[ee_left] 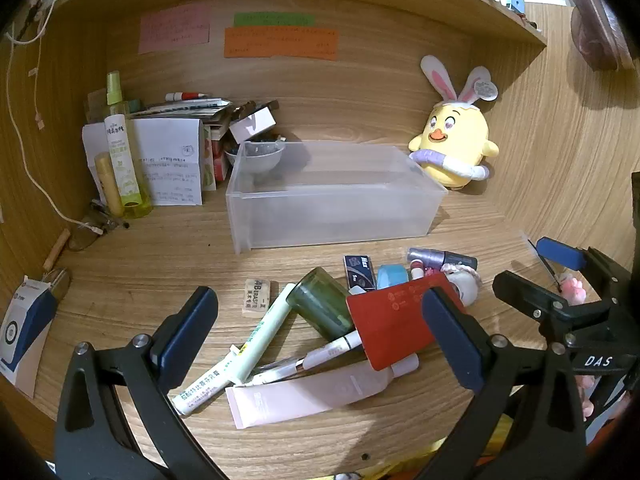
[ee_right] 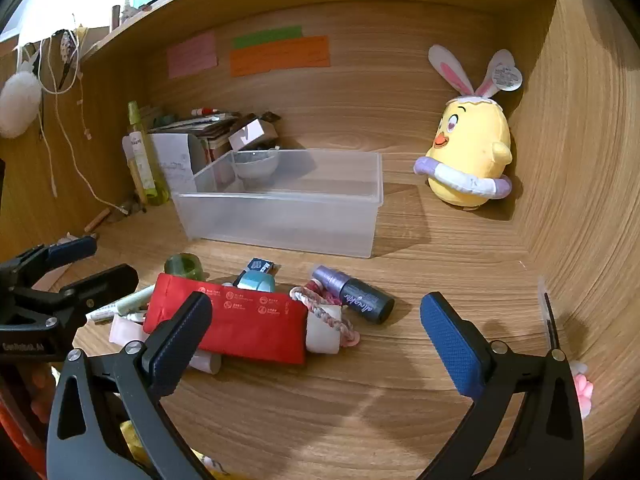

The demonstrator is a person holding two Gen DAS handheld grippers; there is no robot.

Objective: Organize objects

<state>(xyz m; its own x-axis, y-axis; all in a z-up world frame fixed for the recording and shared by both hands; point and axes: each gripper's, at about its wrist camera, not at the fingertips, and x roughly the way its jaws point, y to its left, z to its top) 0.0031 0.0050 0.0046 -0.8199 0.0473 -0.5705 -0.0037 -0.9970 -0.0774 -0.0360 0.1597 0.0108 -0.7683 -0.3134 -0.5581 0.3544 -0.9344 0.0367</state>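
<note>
A clear plastic bin [ee_left: 336,216] [ee_right: 280,220] stands empty on the wooden desk. In front of it lies a heap: a red pouch [ee_left: 392,320] [ee_right: 244,320], a dark green cup [ee_left: 320,304] [ee_right: 185,266], a pink tube [ee_left: 304,396], a pale green tube [ee_left: 264,332], a white pen [ee_left: 320,354], an eraser [ee_left: 257,295], a purple bottle [ee_left: 440,258] [ee_right: 352,294] and a braided cord [ee_right: 332,312]. My left gripper [ee_left: 320,332] is open above the heap, touching nothing. My right gripper [ee_right: 316,328] is open, its left finger in front of the pouch.
A yellow chick plush [ee_left: 456,144] [ee_right: 468,160] sits at the back right. A spray bottle [ee_left: 122,152], papers and small boxes crowd the back left corner. A blue and white box [ee_left: 20,332] lies at the left edge. A shelf board overhangs the desk.
</note>
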